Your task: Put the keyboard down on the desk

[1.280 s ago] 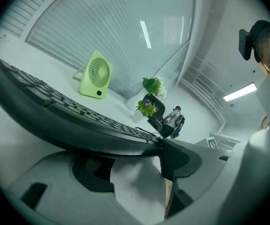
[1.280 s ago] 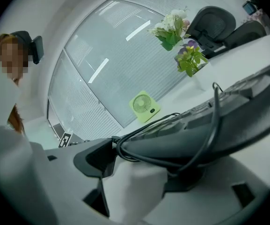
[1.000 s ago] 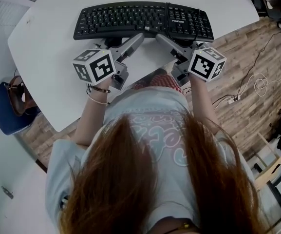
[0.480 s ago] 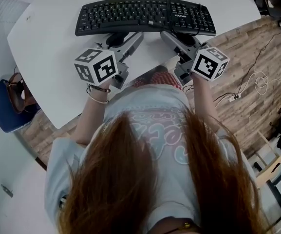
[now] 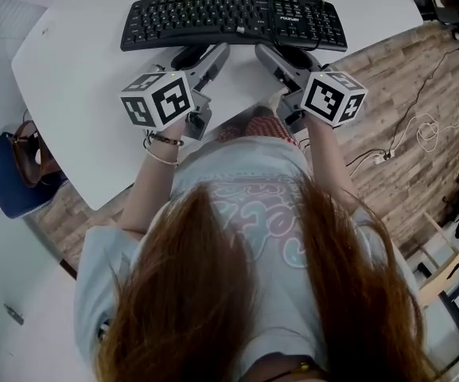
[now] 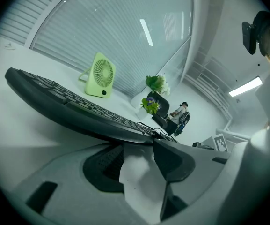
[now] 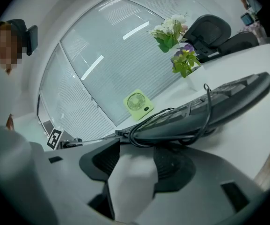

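Head view is showing the keyboard (image 5: pixel 233 18) lying flat across the far part of the white desk (image 5: pixel 78 78), keys up, with its long near edge facing the person. Both tongs are pointing at that near edge, one toward each half of the keyboard, and their tips are sitting right at it. The left gripper (image 6: pixel 138 149) is standing with its jaws apart, bare desk showing in the gap between the two dark pads, and it is gripping nothing; the keyboard is running across just beyond the tips, though whether the pads are touching it I cannot tell. The right gripper (image 7: pixel 137 156) is likewise standing with its jaws apart and holding nothing, with the keyboard's black cable (image 7: pixel 208 104) looping over the keyboard's edge just ahead of its tips. The marker cubes (image 5: pixel 157 99) are sitting nearer the person, over the desk's front edge. Behind the keyboard, a green fan (image 7: pixel 138 105) is standing on the desk, and flowers (image 7: pixel 172 32) are standing farther along, with a dark chair (image 7: pixel 214 27) beyond them. Wooden floor (image 5: pixel 404 94) is showing to the right of the desk.
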Tool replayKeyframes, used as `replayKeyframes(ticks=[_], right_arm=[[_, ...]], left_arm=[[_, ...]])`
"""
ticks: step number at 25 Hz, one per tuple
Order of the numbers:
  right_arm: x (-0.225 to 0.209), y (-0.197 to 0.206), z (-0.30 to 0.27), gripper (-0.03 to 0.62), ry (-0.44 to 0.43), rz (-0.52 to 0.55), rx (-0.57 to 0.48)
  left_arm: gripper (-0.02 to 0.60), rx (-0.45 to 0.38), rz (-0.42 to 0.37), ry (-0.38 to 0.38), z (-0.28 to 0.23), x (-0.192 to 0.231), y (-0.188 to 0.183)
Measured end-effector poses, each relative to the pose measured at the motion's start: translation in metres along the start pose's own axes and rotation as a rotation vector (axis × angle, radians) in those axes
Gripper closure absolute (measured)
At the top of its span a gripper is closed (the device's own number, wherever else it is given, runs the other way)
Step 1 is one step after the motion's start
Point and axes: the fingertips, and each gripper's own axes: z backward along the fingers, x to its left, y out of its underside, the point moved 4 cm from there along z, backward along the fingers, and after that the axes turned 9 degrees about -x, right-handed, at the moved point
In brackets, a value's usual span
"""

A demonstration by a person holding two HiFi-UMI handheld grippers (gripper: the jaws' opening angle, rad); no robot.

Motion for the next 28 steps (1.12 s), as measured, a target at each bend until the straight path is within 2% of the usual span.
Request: replayKeyframes(ticks=[14, 15, 16, 19, 28], right_arm=[[-0.013, -0.010, -0.016, 0.398, 0.097, 0.052, 0.042], [-0.014, -0.010, -0.016, 0.449, 0.116, 0.074, 0.043], [-0.015, -0.011, -0.016, 0.591, 0.144, 0.106, 0.041], [-0.020, -0.011, -0.019, 0.591, 0.195, 0.185, 0.030], [-0.021, -0.008, -0.021, 0.591, 0.205, 0.167, 0.038]], left_arm=[[0.391, 0.028, 0.017, -0.036, -0.024, 0.011, -0.009], [0.394, 0.034, 0.010, -0.041, -0.025, 0.012, -0.009], [0.400, 0.042, 0.002, -0.045, -0.026, 0.012, -0.009], [0.411, 0.056, -0.010, -0.053, -0.029, 0.014, -0.007], [0.413, 0.083, -0.036, -0.075, -0.030, 0.014, -0.005]])
